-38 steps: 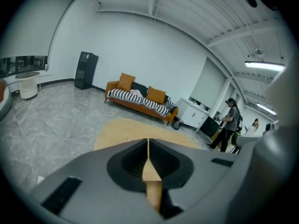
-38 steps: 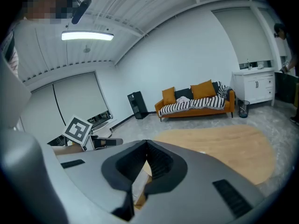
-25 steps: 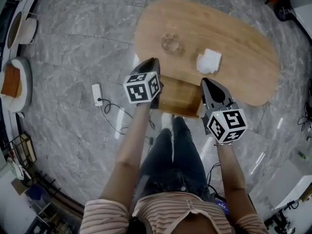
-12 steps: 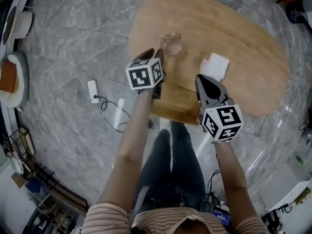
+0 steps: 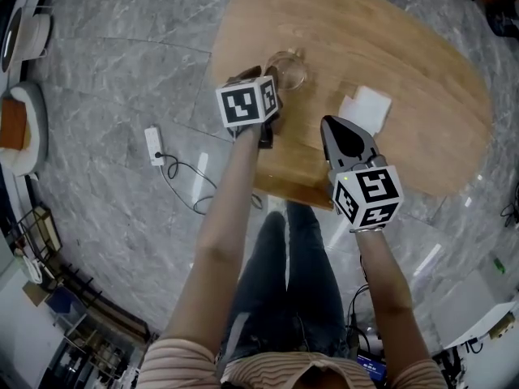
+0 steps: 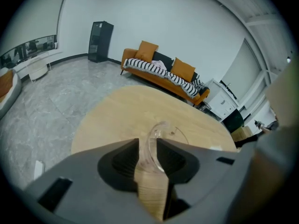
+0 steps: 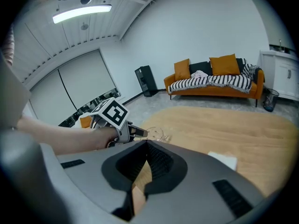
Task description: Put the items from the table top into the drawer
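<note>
A clear glass (image 5: 288, 70) stands on the oval wooden table (image 5: 422, 79), with a folded white napkin (image 5: 366, 108) to its right. My left gripper (image 5: 261, 74) is right at the glass's near side. Its jaws are opening, and the glass rim (image 6: 156, 132) shows in the gap just ahead of them, with no pad pressing on it. My right gripper (image 5: 328, 124) hovers over the table's near edge, left of the napkin (image 7: 223, 161), shut and with nothing in it. A wooden drawer (image 5: 288, 181) juts out under the table's near edge.
A white power strip (image 5: 152, 146) with a cable lies on the marble floor to the left. The person's legs are below the drawer. Across the room stands an orange sofa (image 6: 161, 71), and a round seat (image 5: 16, 128) is at the far left.
Both grippers have moved forward over the table and sunk towards it. The left one has come up to the glass, and its jaws have gone from shut to open.
</note>
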A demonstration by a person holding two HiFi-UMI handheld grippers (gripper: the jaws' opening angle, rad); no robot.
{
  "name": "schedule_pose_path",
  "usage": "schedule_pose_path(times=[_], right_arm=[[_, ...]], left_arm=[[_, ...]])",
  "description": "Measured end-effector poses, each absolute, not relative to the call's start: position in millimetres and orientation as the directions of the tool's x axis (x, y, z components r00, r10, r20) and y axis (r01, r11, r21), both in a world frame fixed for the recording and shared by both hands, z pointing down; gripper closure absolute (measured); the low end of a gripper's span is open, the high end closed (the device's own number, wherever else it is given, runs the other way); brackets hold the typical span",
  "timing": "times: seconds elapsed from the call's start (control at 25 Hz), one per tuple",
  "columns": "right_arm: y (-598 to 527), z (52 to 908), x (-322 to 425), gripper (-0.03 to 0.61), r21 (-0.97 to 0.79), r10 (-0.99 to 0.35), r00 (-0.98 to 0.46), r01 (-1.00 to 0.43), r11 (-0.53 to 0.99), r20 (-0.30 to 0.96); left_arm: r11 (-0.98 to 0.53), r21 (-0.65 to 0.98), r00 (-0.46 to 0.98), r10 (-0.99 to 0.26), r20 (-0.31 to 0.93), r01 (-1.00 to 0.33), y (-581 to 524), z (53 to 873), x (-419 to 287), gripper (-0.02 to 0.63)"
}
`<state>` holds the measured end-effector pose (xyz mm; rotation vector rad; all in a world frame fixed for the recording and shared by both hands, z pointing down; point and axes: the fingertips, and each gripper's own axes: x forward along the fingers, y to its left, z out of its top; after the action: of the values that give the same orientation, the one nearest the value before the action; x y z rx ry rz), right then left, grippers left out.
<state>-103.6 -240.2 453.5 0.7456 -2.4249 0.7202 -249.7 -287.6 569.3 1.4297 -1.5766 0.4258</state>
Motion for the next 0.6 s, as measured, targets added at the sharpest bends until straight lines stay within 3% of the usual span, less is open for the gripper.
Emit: schedule_pose_path(times=[0.32,0.6], right_arm=[[-237,467,-104,0.571,-0.354,-0.327,-0.734,-0.605,0.713,0.595],[-239,476,-97,0.571,-0.361,-0.318,-0.729,-0.608,0.707,0.606]], left_arm=[[0.295,0.262,0.083,-0.504,0.86,-0.919,-295,595,-250,0.505],[0.318,0.194,0.018,-0.48,0.877,-0.928,-300,602,-252,0.557]])
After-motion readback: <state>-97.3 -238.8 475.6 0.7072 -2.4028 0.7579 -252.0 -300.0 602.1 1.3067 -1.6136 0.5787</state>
